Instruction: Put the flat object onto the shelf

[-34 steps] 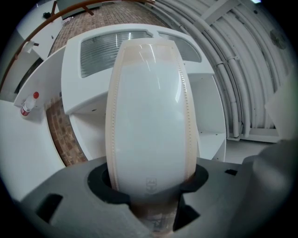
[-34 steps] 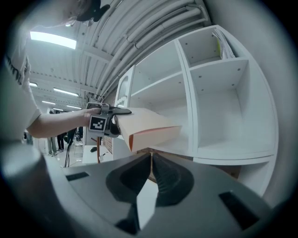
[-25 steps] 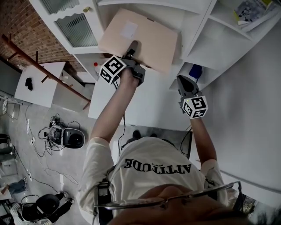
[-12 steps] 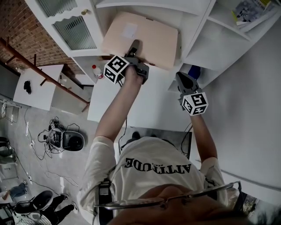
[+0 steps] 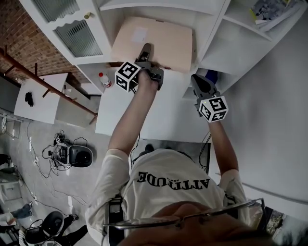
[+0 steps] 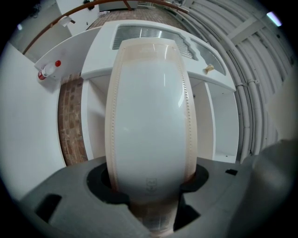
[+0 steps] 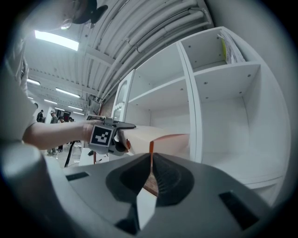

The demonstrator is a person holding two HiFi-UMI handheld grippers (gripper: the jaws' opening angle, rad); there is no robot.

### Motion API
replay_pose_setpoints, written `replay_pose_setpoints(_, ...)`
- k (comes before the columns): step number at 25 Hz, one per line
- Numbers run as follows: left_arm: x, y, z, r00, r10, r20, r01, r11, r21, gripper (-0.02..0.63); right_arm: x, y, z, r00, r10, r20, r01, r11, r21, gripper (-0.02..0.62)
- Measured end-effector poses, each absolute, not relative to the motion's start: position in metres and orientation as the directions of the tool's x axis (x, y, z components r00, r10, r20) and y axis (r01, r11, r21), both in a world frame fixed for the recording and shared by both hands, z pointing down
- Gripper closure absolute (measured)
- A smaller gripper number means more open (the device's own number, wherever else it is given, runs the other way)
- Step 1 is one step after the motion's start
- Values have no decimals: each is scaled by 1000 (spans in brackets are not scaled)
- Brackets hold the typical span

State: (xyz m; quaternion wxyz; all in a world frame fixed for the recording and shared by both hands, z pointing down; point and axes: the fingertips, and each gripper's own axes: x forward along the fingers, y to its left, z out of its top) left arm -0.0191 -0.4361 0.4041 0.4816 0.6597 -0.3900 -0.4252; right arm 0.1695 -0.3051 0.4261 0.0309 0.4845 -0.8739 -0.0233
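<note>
The flat object is a wide, thin peach-coloured box with a pale label. It lies flat, part way into an opening of the white shelf unit. My left gripper is shut on its near edge, and in the left gripper view the box fills the space between the jaws. My right gripper hangs to the right of the box, near the shelf's upright, shut with nothing in it. The right gripper view shows the box and the left gripper beside the shelf boards.
A small bottle with a red cap stands on the counter left of the box. A blue thing sits in the compartment by my right gripper. Papers lie on an upper right shelf. Ribbed-glass cabinet doors are at the left.
The left gripper and the box have shifted a little farther into the shelf opening. The right gripper has barely moved.
</note>
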Motion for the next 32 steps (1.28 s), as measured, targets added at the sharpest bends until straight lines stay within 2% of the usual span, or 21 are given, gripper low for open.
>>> replay_pose_setpoints(6, -17, -440, 417, 295, -939, -175, -46, -197, 979, 342, 170, -307, 422, -528, -849, 21, -846, 528, 70, 563)
replay_pose_setpoints(14, -19, -443, 448, 271, -959, -88, 3, -90, 996, 329, 164, -310, 417, -535, -844, 18, -842, 535, 75, 563)
replay_pose_setpoints(21, -23, -445, 466, 246, -968, -43, 5, -43, 999, 321, 159, -312, 422, -548, -836, 30, -833, 549, 75, 563)
replay_pose_setpoints(28, -17, -450, 479, 285, -958, 8, -20, 3, 1000, 285, 149, -312, 424, -579, -815, 32, -811, 579, 82, 563)
replay_pose_setpoints(32, -12, -452, 477, 342, -940, -11, -21, -19, 1000, 262, 144, -315, 429, -591, -806, 42, -802, 592, 74, 563)
